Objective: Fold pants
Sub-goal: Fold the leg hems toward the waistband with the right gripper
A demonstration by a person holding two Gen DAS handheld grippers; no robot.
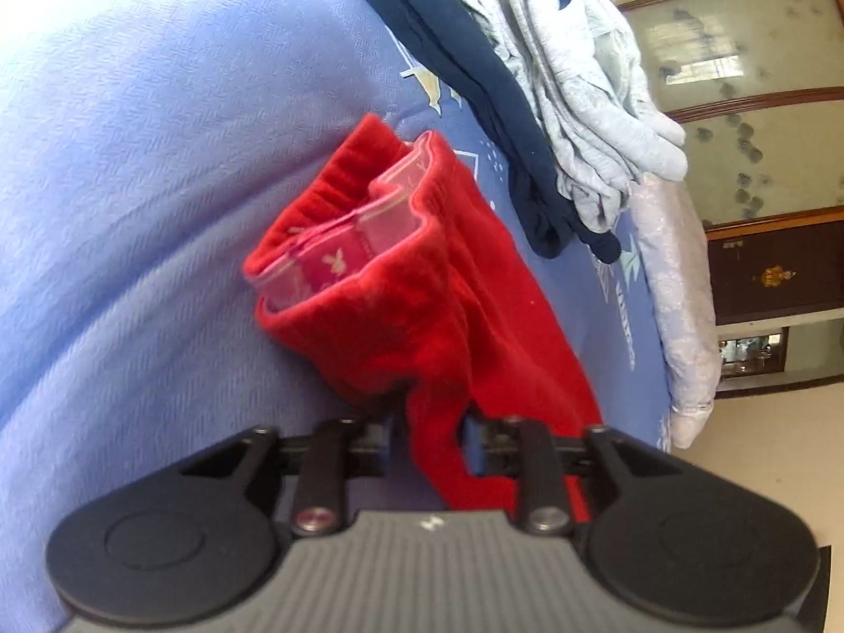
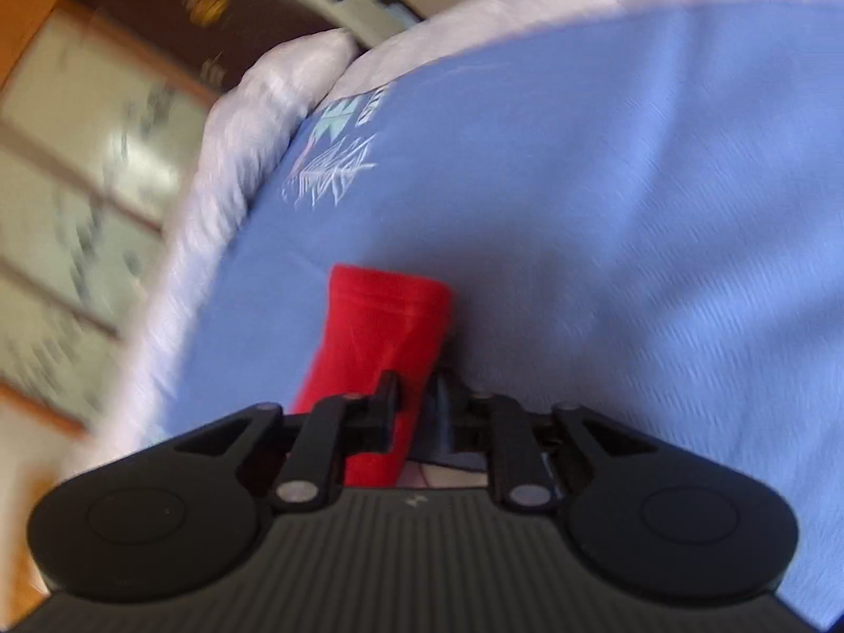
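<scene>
Red pants (image 1: 401, 290) — bunched on blue bed sheet (image 1: 132, 184), waistband open. Left tongs (image 1: 427, 422) clenched on a fold of red cloth; right tongs (image 2: 416, 411) clamped on a leg end. Dark and grey garments (image 1: 554, 79) heaped beyond — well apart.

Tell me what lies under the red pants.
The red pants rest on the blue bedsheet, which shows all around them. The sheet directly beneath is covered. Inside the open waistband, a pink patterned lining shows; deeper in is hidden.
</scene>
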